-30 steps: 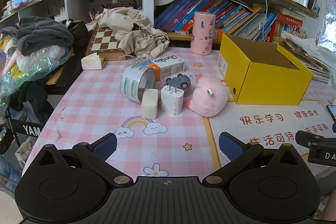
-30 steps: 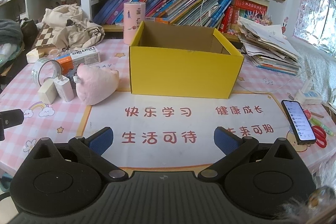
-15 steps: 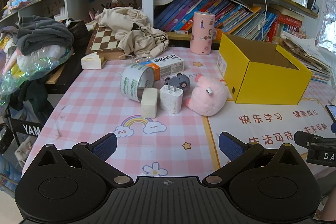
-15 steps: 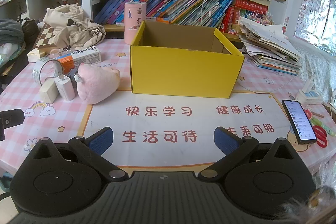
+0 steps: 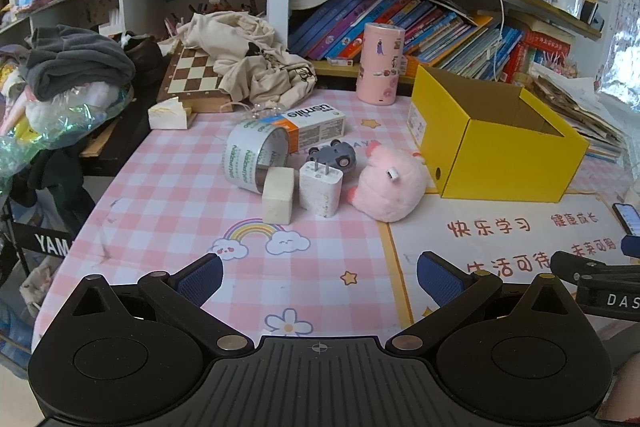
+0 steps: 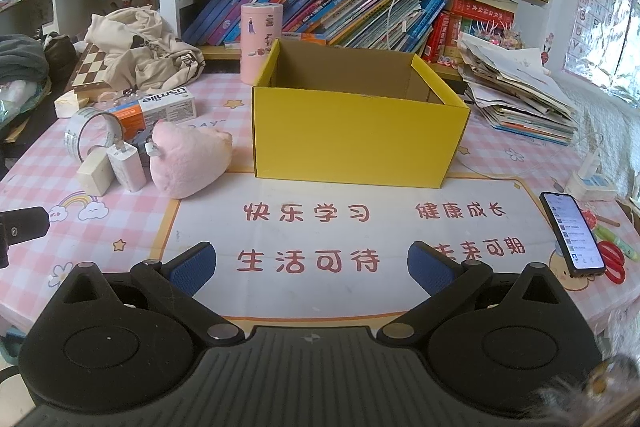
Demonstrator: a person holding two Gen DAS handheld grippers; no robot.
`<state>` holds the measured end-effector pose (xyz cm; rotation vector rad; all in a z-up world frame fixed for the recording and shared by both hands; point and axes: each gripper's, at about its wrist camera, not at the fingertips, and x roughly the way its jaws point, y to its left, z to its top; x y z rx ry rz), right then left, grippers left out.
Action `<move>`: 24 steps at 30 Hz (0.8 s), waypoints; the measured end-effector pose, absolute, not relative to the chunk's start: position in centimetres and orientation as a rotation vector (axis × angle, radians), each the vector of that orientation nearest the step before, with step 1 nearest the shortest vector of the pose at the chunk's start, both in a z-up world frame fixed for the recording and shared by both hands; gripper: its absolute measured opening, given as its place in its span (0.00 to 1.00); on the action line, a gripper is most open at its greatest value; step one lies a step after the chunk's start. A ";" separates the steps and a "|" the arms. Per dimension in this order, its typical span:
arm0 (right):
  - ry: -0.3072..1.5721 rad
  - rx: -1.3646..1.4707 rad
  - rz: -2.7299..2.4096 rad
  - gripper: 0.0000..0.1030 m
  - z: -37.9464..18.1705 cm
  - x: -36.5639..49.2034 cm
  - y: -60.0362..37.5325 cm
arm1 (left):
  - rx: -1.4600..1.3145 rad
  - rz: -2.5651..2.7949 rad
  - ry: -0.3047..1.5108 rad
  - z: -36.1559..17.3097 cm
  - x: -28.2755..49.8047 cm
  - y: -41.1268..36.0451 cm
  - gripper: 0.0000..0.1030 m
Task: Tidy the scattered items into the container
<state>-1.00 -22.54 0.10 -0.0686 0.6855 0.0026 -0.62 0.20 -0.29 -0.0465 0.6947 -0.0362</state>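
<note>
An open yellow cardboard box (image 5: 500, 155) (image 6: 356, 143) stands on the table with nothing visible inside. Left of it lie a pink plush pig (image 5: 390, 183) (image 6: 188, 159), a white charger plug (image 5: 321, 189) (image 6: 127, 165), a cream block (image 5: 278, 195) (image 6: 95, 173), a tape roll (image 5: 252, 159) (image 6: 86, 137), a small grey toy (image 5: 334, 157) and a white-and-orange toothpaste carton (image 5: 308, 127) (image 6: 158, 109). My left gripper (image 5: 320, 277) is open, well short of the cluster. My right gripper (image 6: 312, 265) is open over the printed mat, in front of the box.
A pink canister (image 5: 380, 63) (image 6: 260, 43) stands behind the box. A chessboard (image 5: 192, 75) under beige cloth (image 5: 248, 47) sits at the back left. A phone (image 6: 572, 233), red scissors (image 6: 612, 259) and a paper stack (image 6: 520, 99) lie to the right. Bookshelves line the back.
Both grippers have edged very slightly forward, and both remain open with nothing held. The objects on the table have not moved.
</note>
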 end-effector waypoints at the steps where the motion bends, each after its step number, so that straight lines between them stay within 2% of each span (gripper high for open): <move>1: 0.685 -0.069 0.003 1.00 0.1 -1.0 -22.5 | -0.046 -0.035 0.695 -0.3 -0.6 0.2 1.00; 24: 0.683 -0.080 0.019 1.00 0.2 -1.2 -22.3 | -0.072 -0.081 0.690 -0.2 -0.8 0.2 1.00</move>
